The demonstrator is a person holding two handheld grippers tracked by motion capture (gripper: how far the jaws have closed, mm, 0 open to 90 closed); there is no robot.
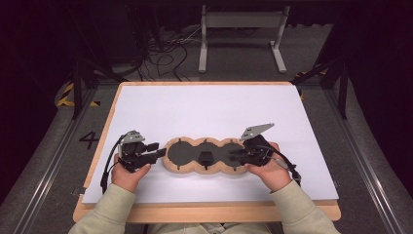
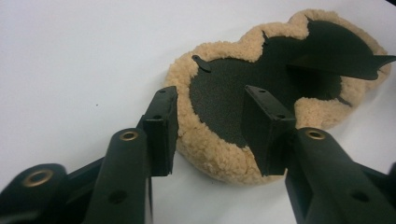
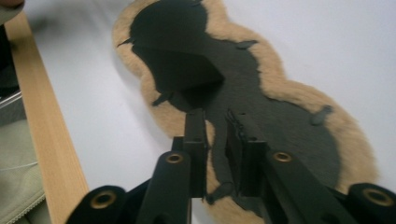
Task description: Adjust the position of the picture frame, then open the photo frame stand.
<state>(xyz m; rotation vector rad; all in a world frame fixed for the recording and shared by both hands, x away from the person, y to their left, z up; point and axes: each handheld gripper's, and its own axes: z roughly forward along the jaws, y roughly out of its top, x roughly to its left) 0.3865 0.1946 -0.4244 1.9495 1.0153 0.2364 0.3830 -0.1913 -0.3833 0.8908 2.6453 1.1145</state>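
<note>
Fleecy pad (image 1: 204, 156) lies near-centre on the counter (image 1: 204, 105); left gripper (image 1: 155, 155) fingers apart straddling its left rim, right gripper (image 1: 237, 155) fingers pinching the dark liner (image 3: 280, 126), so best lift slowly, left end pinned.

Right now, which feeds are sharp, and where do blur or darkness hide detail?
High view: white table sheet evenly lit, surroundings dark. Left gripper view: fleece pad crisp near the jaws, softer at its far lobe. Right gripper view: soft throughout, the pad's dark centre shows little detail, and the wooden table edge is smeared.
</note>
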